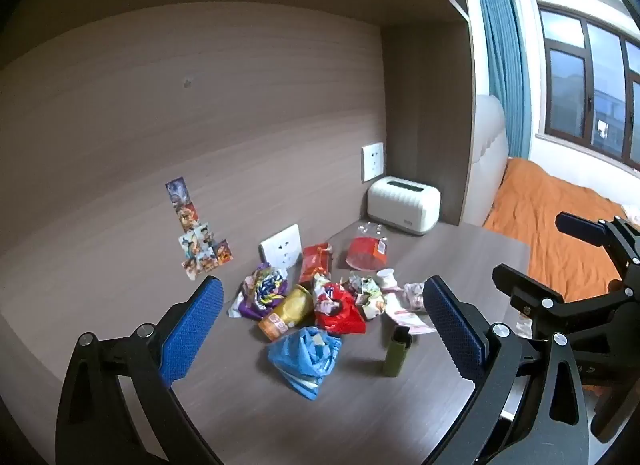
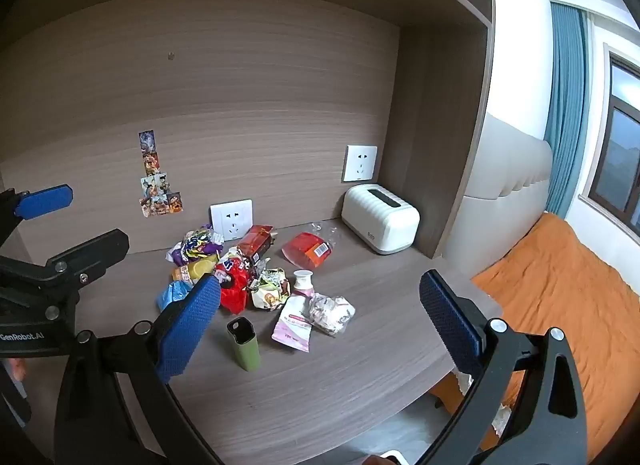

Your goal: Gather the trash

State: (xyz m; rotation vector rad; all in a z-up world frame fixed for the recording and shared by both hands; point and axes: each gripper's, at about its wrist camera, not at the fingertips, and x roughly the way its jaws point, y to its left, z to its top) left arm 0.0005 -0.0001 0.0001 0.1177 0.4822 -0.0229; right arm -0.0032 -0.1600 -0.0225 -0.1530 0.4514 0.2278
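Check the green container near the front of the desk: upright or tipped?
Upright. The green container stands on its base on the desk, dark open top facing up, apart from the trash pile behind it.

Two wall sockets (image 2: 232,219), one toaster (image 2: 380,224)

So the trash is basically one messy heap toward the back of the counter (image 2: 360,365), near the wall. There's a crumpled blue bag (image 1: 306,357) at the front, a red wrapper (image 1: 340,311) behind it, a yellow pouch (image 1: 288,309) on its side, and a purple wrapper (image 1: 262,291) at the back left. A red box (image 1: 316,261) leans at the back, with a red-and-clear pack (image 1: 366,253) lying off to the right. A small green case (image 2: 245,345) stands upright alone in front, beside a flat pink sachet (image 2: 293,325) and a crumpled white wad (image 2: 332,313).
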